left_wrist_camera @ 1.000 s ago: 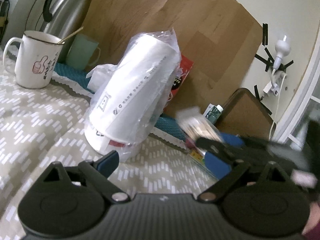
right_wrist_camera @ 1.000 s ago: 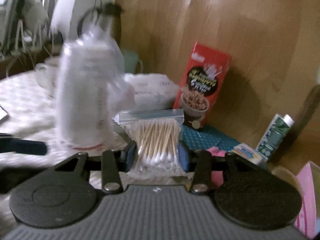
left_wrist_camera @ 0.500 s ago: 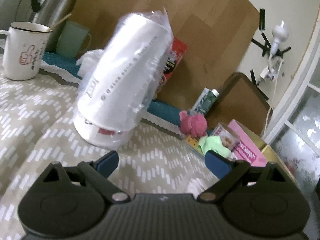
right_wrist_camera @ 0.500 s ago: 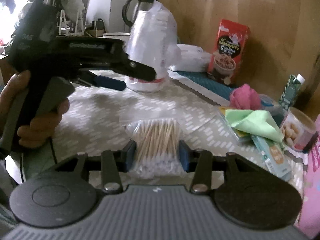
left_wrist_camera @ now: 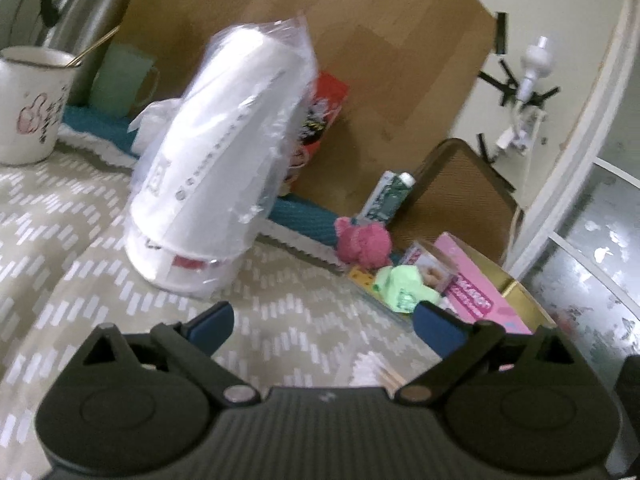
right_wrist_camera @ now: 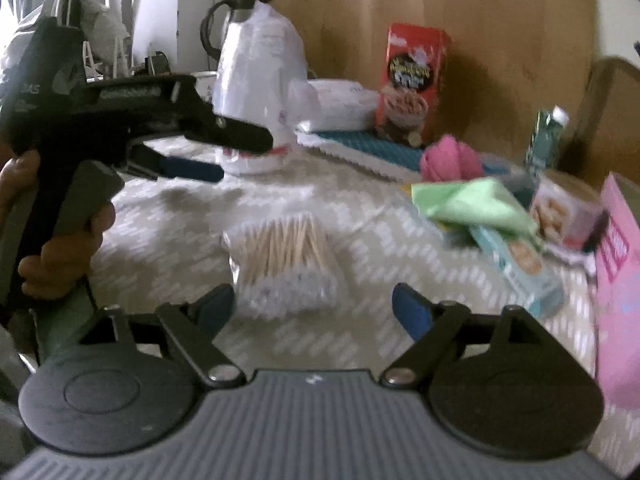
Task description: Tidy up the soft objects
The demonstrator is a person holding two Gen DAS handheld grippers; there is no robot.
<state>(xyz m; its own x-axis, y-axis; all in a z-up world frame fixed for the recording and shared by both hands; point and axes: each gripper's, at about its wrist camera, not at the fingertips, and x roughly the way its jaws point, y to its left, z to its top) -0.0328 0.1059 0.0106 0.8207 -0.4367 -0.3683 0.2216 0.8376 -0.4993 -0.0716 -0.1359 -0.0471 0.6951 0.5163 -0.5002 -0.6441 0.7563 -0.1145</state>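
Just ahead of the right gripper (right_wrist_camera: 313,306), whose jaws have just been opening and stand wide, the crinkly bag of cotton swabs (right_wrist_camera: 285,258) lies released on the patterned tablecloth (right_wrist_camera: 160,236). Left gripper (left_wrist_camera: 324,319) is open, empty. Farther off, green cloth (right_wrist_camera: 476,204) and fuzzy pink ball (right_wrist_camera: 450,159) seemingly await sorting.
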